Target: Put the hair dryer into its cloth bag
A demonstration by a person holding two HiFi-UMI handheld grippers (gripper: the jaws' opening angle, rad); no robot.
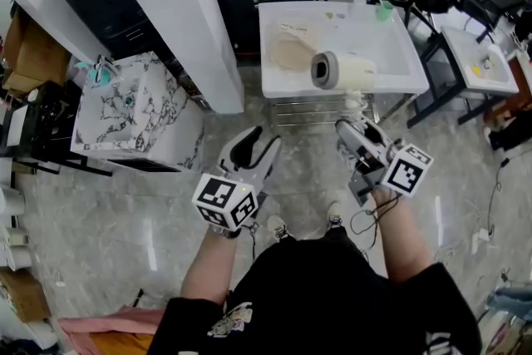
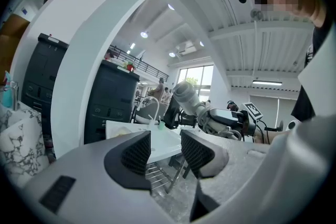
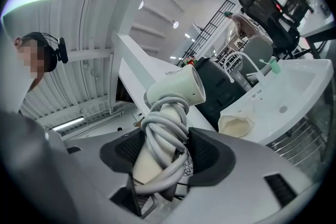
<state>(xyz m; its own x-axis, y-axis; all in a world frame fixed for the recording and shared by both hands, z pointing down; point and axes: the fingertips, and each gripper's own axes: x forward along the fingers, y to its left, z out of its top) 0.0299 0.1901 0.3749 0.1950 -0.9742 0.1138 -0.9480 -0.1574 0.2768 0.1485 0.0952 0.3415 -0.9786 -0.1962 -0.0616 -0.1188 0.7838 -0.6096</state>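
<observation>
- Right gripper point(image 1: 355, 129): jaws clamped on the handle of the hair dryer point(image 1: 342, 71), with the grey cord point(image 3: 163, 136) wound round the handle inside the grip
- Left gripper point(image 1: 256, 147): jaws spread, nothing between them, held low and short of the white sink table point(image 1: 391, 46)
- Dryer is held in the air over the near edge of the table; the cloth bag point(image 1: 291, 52) lies flat on the table just beyond and left of it, apart from it
- Step in hand (judged): bring the dryer to the bag. Left gripper should pinch one lip of the bag and lift the mouth open first; which side the mouth faces is unclear from here
- Enter barrel first and keep the cord coils tight on the handle so none snags on the rim
- Barrel's long axis runs about level, left to right in the head view, grey-ringed end pointing left toward the bag; the handle drops back to the right gripper
</observation>
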